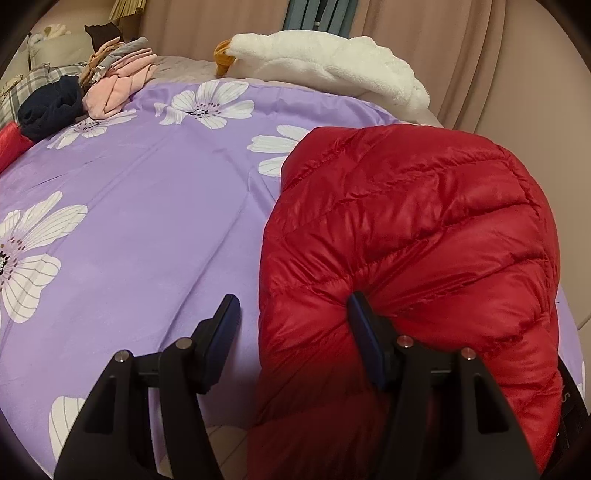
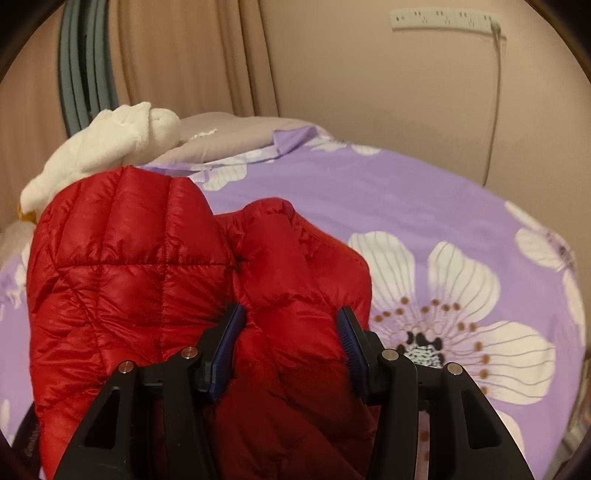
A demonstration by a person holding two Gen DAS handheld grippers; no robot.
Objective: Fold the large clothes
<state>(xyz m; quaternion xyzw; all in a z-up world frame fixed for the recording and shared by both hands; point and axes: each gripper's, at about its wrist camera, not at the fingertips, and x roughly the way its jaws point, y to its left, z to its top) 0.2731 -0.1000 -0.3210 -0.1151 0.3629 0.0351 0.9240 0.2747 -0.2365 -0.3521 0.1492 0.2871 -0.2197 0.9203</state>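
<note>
A red quilted down jacket (image 1: 413,229) lies bunched on a bed with a purple flowered cover (image 1: 155,206). My left gripper (image 1: 293,314) stands open over the jacket's left edge. Its right finger (image 1: 364,328) dents the puffy fabric, and its left finger (image 1: 225,325) hangs free above the cover. In the right wrist view the same jacket (image 2: 129,280) fills the lower left. My right gripper (image 2: 291,323) is open astride a raised fold of it, the fabric bulging between the two fingers.
A white plush goose (image 1: 332,62) lies at the far edge of the bed against beige curtains. A heap of folded clothes (image 1: 110,81) sits at the far left. A grey pillow (image 2: 229,136) and a wall power strip (image 2: 443,18) show in the right view.
</note>
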